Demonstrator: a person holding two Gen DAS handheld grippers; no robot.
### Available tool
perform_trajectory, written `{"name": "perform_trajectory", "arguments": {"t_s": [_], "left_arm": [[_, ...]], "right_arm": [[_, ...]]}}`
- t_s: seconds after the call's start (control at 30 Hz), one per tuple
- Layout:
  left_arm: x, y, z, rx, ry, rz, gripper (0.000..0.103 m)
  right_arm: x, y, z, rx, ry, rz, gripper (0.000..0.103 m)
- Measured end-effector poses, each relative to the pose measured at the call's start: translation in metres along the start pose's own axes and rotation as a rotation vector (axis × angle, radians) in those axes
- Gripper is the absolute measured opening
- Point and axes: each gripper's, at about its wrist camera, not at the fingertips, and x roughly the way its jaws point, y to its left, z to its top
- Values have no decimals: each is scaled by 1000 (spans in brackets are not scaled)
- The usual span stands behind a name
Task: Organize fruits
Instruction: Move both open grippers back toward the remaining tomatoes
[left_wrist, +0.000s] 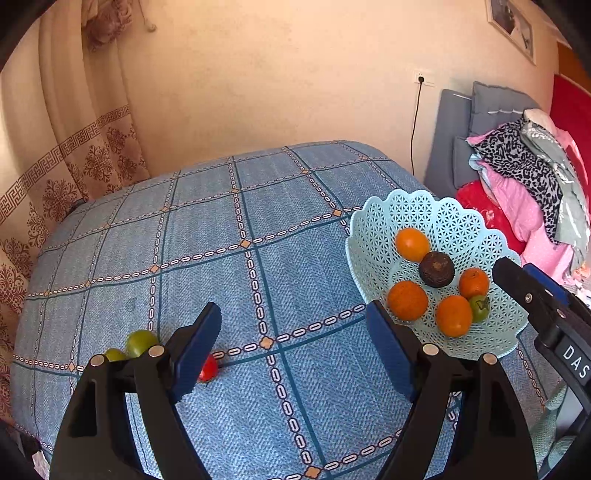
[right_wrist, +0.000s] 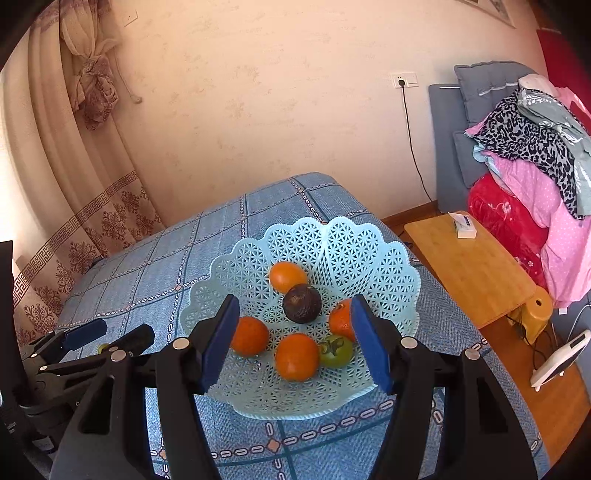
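A pale blue lattice basket (left_wrist: 454, 218) (right_wrist: 332, 240) stands on the blue checked table (left_wrist: 229, 280). It holds several oranges (right_wrist: 296, 356), a dark brown fruit (right_wrist: 302, 303) and a green tomato (right_wrist: 336, 350). My right gripper (right_wrist: 295, 341) is open and empty, hovering over the basket. My left gripper (left_wrist: 295, 347) is open and empty above the table, left of the basket. A red tomato (left_wrist: 208, 368) lies by its left finger. Two green tomatoes (left_wrist: 140, 341) (left_wrist: 114, 354) lie further left, partly hidden.
A wooden side table (right_wrist: 469, 266) with a small white box (right_wrist: 461, 224) stands right of the blue table. A bed with piled clothes (right_wrist: 535, 155) lies beyond. A curtain (left_wrist: 55, 147) hangs at the left. The right gripper (left_wrist: 546, 306) shows in the left wrist view.
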Motion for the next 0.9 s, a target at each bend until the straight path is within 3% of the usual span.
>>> {"name": "perform_trajectory", "arguments": {"t_s": [0.4,0.9], "left_arm": [[-16,64,-9,-49,-31,98,86],[-7,154,-39,-196,21,210,86]], "right_arm": [[6,31,-14,-69,30,62,64],[20,64,-43,-121,104,114,64]]}}
